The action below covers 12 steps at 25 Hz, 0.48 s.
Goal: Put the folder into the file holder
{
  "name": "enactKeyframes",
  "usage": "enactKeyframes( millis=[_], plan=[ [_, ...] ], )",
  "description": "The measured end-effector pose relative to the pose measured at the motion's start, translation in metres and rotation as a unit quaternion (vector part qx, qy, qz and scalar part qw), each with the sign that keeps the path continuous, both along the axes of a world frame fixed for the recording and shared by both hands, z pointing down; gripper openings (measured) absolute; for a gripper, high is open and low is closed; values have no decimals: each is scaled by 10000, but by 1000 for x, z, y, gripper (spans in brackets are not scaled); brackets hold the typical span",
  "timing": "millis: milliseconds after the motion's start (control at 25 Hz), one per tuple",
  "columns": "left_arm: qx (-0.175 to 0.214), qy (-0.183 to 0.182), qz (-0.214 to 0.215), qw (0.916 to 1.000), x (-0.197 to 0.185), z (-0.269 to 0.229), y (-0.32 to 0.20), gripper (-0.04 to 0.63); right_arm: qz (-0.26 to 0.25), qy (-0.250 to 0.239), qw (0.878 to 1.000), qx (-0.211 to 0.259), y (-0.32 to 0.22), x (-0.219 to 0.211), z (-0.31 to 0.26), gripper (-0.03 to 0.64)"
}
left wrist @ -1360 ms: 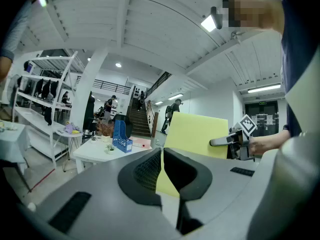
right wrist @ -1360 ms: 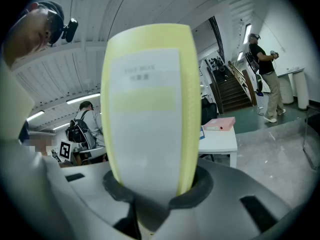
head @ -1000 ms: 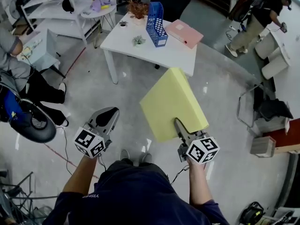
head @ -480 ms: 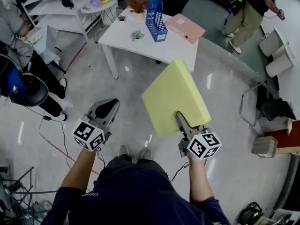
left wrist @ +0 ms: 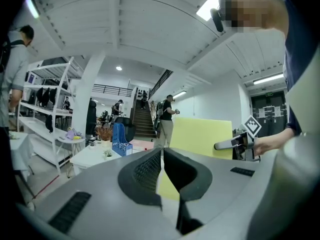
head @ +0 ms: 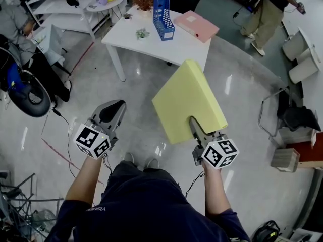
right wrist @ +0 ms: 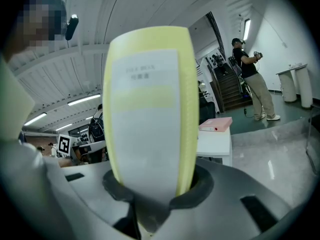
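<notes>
Stepping on across the grey floor (head: 101, 89) since a second ago, the person has carried both grippers and the folder along, and the white table (head: 151, 47) now sits slightly further left in the head view; the grip looks unchanged.

The right gripper (head: 192, 121) has its fingers (head: 196, 131) clenched on the near end of the thick yellow box-file folder (head: 187, 102), one on each broad face. The folder is held in the air short of the table – over the floor, tilted, its far corner toward the table's near edge.

The left gripper (left wrist: 162, 153), also short of the table and left of the folder, has its fingers pressed together with nothing between them.

On the table's far side stands the blue perforated plastic file holder (head: 162, 9), upright – a flat pink folder (head: 196, 25) lies just beside it.
</notes>
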<state>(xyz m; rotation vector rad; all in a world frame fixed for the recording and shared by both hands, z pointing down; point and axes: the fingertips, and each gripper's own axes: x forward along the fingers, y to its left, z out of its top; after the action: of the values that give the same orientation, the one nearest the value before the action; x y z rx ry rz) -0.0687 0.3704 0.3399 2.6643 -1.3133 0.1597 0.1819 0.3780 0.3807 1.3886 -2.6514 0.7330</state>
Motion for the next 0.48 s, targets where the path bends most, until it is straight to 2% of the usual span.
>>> enactKeyframes(
  millis=[480],
  plan=[
    [53, 63, -143, 9999, 19, 1, -11, 43, 2, 4, 10000, -24, -13, 30, 6, 135]
  ],
)
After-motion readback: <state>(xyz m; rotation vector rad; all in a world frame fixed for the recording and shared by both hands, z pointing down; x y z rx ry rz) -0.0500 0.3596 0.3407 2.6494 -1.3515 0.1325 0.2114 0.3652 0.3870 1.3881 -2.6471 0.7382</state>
